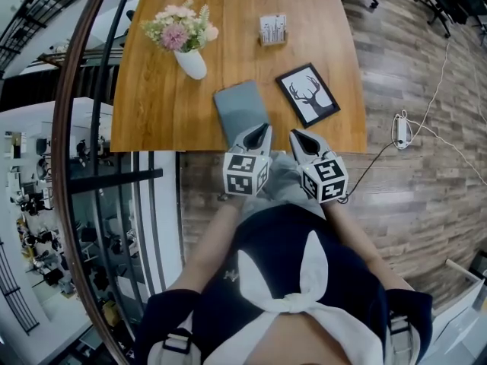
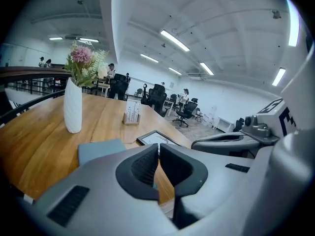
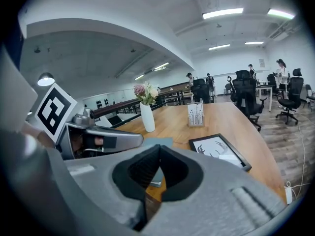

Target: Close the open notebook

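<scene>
A grey-blue notebook (image 1: 242,109) lies shut and flat near the front edge of the wooden table (image 1: 167,105). In the head view my left gripper (image 1: 264,128) hovers just above the notebook's near end, jaws together with nothing between them. My right gripper (image 1: 294,134) hangs beside it over the table's front edge, also shut and empty. The notebook (image 2: 101,150) shows past the closed jaws of the left gripper (image 2: 158,149) in the left gripper view. In the right gripper view the notebook (image 3: 156,142) lies beyond the right gripper (image 3: 159,149).
A white vase of flowers (image 1: 190,61) stands at the table's left. A black-framed deer picture (image 1: 307,94) lies right of the notebook, and a small card holder (image 1: 272,30) stands farther back. A curved railing (image 1: 72,128) runs along the left. A power strip (image 1: 401,131) lies on the floor.
</scene>
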Demonstrator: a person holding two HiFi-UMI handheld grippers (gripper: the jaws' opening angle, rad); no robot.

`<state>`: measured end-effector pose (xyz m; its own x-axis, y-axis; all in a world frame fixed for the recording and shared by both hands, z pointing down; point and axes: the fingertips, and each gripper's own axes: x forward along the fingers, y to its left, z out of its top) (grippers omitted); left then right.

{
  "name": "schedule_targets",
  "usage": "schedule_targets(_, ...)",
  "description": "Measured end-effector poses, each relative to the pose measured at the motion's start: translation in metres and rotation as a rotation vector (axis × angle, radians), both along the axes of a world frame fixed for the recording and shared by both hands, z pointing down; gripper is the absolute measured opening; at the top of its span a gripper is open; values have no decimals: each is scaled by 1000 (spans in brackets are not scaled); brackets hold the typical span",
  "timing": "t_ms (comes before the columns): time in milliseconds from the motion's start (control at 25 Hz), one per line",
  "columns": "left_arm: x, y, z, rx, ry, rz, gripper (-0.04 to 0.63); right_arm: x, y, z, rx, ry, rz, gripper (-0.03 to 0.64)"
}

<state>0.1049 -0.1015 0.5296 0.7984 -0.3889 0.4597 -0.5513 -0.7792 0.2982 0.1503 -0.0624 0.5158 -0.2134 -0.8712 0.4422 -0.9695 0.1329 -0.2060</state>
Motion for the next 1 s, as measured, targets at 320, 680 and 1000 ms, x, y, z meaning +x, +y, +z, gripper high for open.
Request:
schedule_targets(320, -5, 4, -8, 32, -5, 6, 20, -9, 0, -8, 17, 16, -27, -3)
schedule_targets(680, -11, 1, -5, 27, -11, -6, 20, -11, -1, -5, 8, 21, -33, -3)
schedule_targets(1000, -14, 1, -4, 21, -11, -14, 18, -13, 0, -3, 0, 24, -42, -4)
